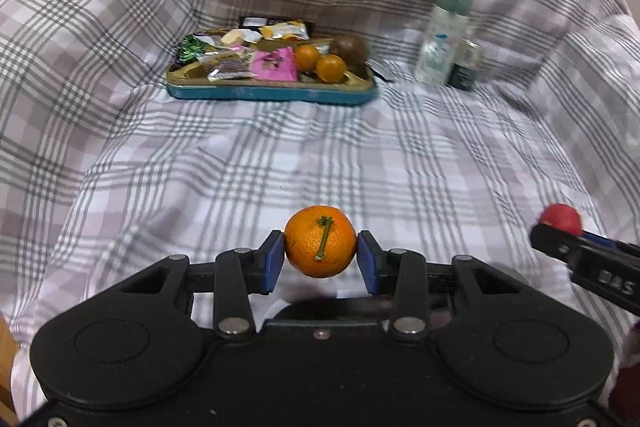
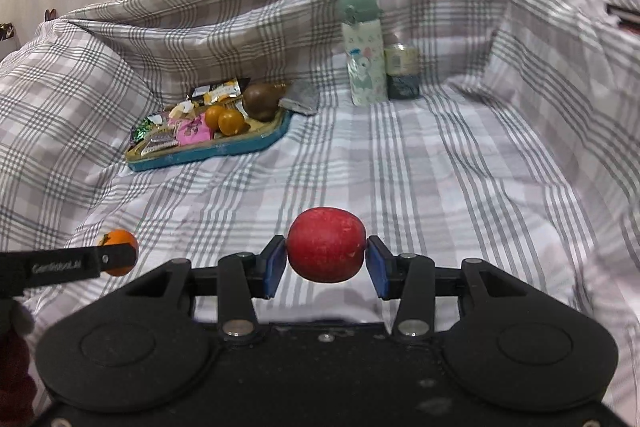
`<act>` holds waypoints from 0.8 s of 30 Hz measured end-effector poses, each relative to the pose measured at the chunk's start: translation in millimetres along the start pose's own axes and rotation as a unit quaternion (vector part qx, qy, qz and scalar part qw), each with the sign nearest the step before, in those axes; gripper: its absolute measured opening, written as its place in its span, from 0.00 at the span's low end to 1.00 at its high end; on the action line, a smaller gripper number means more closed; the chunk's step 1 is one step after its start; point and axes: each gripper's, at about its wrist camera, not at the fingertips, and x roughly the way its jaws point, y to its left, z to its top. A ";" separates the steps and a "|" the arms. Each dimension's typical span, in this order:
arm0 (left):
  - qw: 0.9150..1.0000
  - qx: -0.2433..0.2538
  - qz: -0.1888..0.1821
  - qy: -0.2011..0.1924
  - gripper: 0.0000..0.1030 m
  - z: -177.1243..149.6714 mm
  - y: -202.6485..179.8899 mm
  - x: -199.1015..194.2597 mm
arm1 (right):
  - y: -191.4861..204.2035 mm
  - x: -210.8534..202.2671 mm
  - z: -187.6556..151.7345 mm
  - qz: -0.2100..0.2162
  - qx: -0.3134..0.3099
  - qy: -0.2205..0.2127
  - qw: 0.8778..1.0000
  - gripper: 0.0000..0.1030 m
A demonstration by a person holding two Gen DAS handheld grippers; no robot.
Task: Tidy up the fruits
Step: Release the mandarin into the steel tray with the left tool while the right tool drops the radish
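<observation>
My left gripper (image 1: pixel 321 259) is shut on an orange tangerine (image 1: pixel 320 247) with a green stem, held above the checked cloth. My right gripper (image 2: pixel 326 263) is shut on a red apple (image 2: pixel 326 245). The apple also shows at the right edge of the left wrist view (image 1: pixel 560 219), and the tangerine at the left of the right wrist view (image 2: pixel 120 241). A blue-rimmed tray (image 1: pixel 272 93) lies far ahead, holding two small oranges (image 1: pixel 320 63), a brown round fruit (image 1: pixel 349 49) and snack packets (image 1: pixel 240 59). The tray also shows in the right wrist view (image 2: pixel 224 149).
A pale green drinking bottle (image 1: pixel 442 39) and a small dark jar (image 1: pixel 466 65) stand right of the tray. The grey-and-white checked cloth (image 1: pixel 360 163) covers the surface and rises in folds at the back and sides.
</observation>
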 end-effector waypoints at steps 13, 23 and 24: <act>0.999 0.015 -0.005 0.038 0.47 -34.3 -31.1 -28.3 | 3.7 -41.3 -33.3 0.003 -0.015 0.030 0.999 0.44; 0.998 0.022 0.010 0.061 0.47 -38.6 -34.8 -19.1 | 12.7 -38.9 -37.8 0.015 -0.038 0.056 0.998 0.45; 0.998 0.021 0.009 0.062 0.47 -38.0 -34.5 -18.2 | 13.2 -37.8 -36.7 0.016 -0.039 0.056 0.998 0.45</act>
